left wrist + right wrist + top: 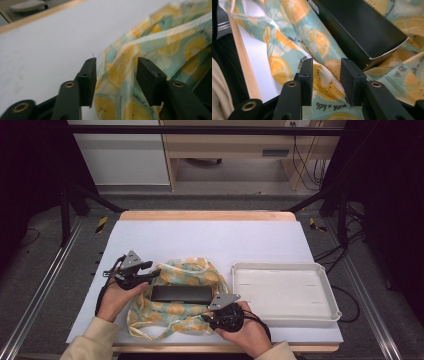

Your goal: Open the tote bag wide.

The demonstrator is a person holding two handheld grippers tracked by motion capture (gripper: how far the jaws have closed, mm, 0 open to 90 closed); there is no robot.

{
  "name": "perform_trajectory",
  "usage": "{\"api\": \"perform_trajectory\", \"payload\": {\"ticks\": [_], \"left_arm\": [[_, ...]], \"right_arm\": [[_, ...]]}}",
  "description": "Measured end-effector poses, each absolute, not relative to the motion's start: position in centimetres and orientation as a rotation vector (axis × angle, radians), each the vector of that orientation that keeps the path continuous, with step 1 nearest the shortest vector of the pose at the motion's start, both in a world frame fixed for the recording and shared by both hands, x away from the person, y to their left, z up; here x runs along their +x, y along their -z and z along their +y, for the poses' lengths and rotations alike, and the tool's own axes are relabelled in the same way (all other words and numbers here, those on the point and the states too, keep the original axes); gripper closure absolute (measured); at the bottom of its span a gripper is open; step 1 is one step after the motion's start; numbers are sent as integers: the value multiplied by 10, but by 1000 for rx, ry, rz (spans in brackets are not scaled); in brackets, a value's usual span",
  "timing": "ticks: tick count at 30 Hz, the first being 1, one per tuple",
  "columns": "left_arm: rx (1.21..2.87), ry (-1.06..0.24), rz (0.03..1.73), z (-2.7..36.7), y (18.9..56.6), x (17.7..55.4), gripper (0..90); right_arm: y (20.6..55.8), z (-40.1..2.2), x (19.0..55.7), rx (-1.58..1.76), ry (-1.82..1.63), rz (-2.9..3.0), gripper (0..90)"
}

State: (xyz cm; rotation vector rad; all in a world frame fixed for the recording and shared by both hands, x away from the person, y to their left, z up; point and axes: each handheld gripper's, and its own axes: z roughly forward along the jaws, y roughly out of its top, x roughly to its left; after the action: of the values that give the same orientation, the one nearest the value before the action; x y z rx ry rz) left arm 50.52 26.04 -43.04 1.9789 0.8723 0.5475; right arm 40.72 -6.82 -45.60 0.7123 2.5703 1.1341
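Black box lies flat on the lemon-print bag, long side running parallel to the desk's near edge. Bag is spread and rumpled near the middle of that edge, on the white mat, handles loose at its front. In the right gripper view the box sits just beyond the jaws, one corner near the right jaw, bag under and around it.

Left gripper is at the bag's left edge, pointing right, held by the left hand. In its own view the jaws stand spread, a fold of bag between them; pads not pressing it.

Right gripper sits on the bag's near right part, just right of the box's end, in the right hand. Jaws apart, bag cloth between them; can't tell if the pads bite it.

White tray stands just right of the bag, near the desk's right edge, apart from both grippers. Beige sleeves at the near edge.
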Motion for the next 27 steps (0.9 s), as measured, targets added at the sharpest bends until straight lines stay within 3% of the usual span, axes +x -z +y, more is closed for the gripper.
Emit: {"api": "perform_trajectory", "payload": {"ticks": [2,6,10,11,13,15,18,27], "left_arm": [[1939,-554,840,263,420,497,395],[1899,-593,816,269,403,477,355],[1920,-581,823,273,397,449,569],[1920,-581,823,273,397,449,671],[1942,-558,812,272,404,434,752],[1982,-501,827,268,420,416,841],[2015,-452,810,257,436,404,889],[2155,-484,690,218,455,394,897]], "right_arm": [[454,-70,405,718,-1151,2559,625],[450,-74,404,713,-1179,2539,637],[443,-77,403,688,-1207,2489,771],[441,-78,403,687,-1214,2470,814],[437,-79,403,690,-1239,2431,887],[433,-80,404,697,-1253,2394,900],[431,-82,406,727,-1259,2353,900],[414,-85,425,783,-1250,2283,900]]}}
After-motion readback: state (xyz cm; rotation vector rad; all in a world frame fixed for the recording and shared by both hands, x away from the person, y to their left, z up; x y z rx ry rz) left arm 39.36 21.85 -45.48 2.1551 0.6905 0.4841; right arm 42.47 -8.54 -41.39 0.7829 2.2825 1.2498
